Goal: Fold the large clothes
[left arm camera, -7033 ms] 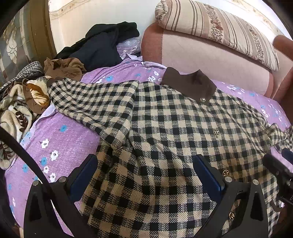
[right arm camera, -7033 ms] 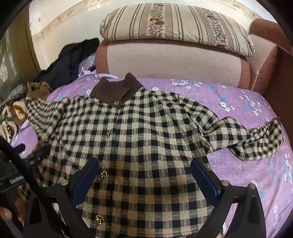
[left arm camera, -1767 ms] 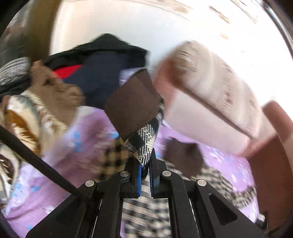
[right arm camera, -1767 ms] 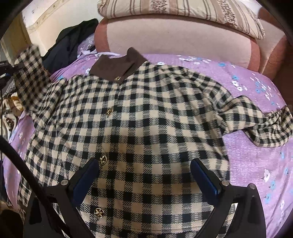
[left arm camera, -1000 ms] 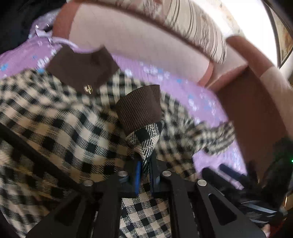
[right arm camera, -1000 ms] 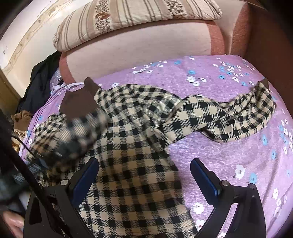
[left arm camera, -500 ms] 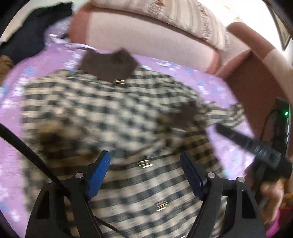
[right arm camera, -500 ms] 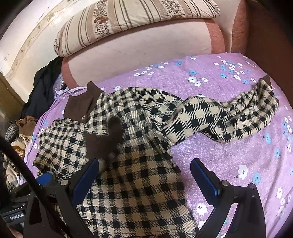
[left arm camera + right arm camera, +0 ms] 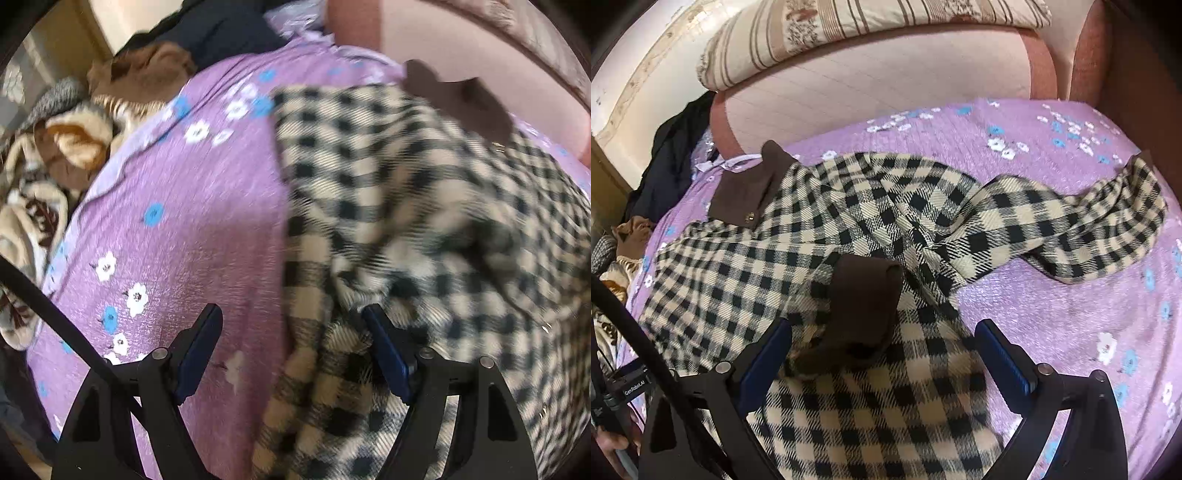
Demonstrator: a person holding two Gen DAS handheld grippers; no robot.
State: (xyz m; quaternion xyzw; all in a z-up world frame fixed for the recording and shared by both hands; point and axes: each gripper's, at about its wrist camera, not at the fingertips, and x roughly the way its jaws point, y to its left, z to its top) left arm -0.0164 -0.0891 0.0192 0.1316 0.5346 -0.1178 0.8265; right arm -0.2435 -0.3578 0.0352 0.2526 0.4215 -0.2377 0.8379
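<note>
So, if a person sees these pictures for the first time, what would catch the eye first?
Probably the big checked shirt, spread across the purple flowered bedcover, with its brown collar toward the headboard. One sleeve is folded over the chest, its brown cuff lying just ahead of the open right gripper, while the other sleeve trails out to the right. A heap of other clothes lies at the left edge of the bed.

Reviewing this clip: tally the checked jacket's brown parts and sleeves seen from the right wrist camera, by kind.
Brown collar: 1
Brown cuff folded onto the front: 1
Sleeve still stretched out on the purple sheet: 1
Total: 3
</note>
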